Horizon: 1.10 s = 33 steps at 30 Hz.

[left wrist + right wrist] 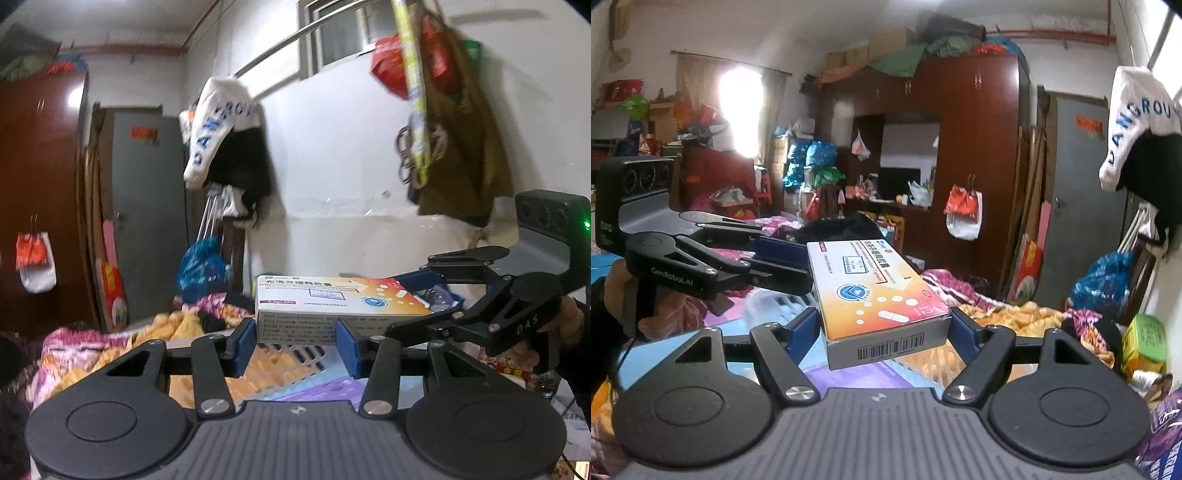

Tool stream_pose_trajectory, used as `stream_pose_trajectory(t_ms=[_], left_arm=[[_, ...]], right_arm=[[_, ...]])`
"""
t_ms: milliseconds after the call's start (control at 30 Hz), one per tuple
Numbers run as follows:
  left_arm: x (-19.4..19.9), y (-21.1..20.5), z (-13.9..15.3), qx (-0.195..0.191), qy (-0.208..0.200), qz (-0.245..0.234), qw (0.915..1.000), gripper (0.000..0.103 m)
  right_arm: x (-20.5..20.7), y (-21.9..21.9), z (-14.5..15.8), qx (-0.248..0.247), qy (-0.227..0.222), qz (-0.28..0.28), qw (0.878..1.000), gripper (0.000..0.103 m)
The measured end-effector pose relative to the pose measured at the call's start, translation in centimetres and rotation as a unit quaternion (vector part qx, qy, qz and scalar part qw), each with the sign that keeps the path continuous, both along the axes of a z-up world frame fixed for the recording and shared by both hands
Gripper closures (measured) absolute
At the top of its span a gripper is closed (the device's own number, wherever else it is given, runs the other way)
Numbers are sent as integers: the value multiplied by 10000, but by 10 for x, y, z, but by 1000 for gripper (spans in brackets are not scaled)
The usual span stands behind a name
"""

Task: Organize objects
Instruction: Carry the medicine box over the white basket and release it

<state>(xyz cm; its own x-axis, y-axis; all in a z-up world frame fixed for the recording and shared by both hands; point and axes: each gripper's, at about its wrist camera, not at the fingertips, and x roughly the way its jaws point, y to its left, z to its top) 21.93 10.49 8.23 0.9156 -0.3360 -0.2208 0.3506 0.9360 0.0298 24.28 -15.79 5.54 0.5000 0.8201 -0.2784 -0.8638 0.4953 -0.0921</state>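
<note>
Both the left gripper [295, 343] and the right gripper [884, 332] are clamped on the medicine box [882, 291], probably to carry it steadily above the bed [1015, 314].

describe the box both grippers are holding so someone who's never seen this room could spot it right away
Above the bed's orange and pink blankets, find the left gripper and right gripper. The medicine box is gripped between them in mid-air: a flat white carton fading to orange, with a blue round logo, white pills and a barcoded end.

Both wrist views close, near level, sharing the medicine box [340, 301] (opposite ends)
</note>
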Motion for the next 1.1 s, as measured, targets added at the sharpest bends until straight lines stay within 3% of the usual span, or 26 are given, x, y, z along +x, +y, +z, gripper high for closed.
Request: stream_pose_trajectory(t_ms=[233,367,467,600,633,733,900,1100], left_arm=[[27,-2,-9,102,286,299,9991,52],[32,-12,-14,340,455,208,9982,52],[35,-13,-17,447,496,424,9969,52],[26,4,-15,246,420,709,9963,50],[23,8,-13,185,379,805,9959,43],[-7,18,-6,36,6,982,9952,17],[-71,15,-8,31,-248,876,9958,16],[-143,-12,-39,364,-570,1135,9912,15]], right_arm=[[14,3,-10,30,85,-95,9999,26],[17,5,-7,-77,240,60,9997,27],[13,11,-9,-384,4,-327,9987,27],[7,-3,-4,-74,-19,-518,9986,5],[4,-9,-2,43,-20,-662,9978,2],[-9,-30,1,331,218,-1022,9940,0],[-54,-64,-13,312,429,-1576,9861,0],[-104,-88,-49,672,833,-1343,9851,0]])
